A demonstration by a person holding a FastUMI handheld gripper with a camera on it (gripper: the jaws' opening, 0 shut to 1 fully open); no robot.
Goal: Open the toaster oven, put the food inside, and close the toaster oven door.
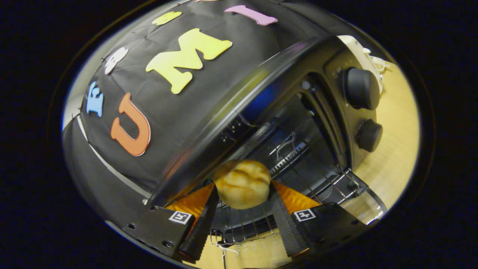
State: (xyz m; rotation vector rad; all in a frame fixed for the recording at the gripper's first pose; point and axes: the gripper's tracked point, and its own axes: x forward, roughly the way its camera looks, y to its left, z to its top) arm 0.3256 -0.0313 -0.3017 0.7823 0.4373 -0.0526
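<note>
Pinching bread roll [242,184], hand-held gripper [242,194] part-spread above wire rack [246,224] of open toaster oven [336,123].

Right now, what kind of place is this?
Likely a staged kitchen booth: an open toaster oven with a wire rack on a wooden table, black cloth wall behind. The gripper holds a bread roll.
</note>
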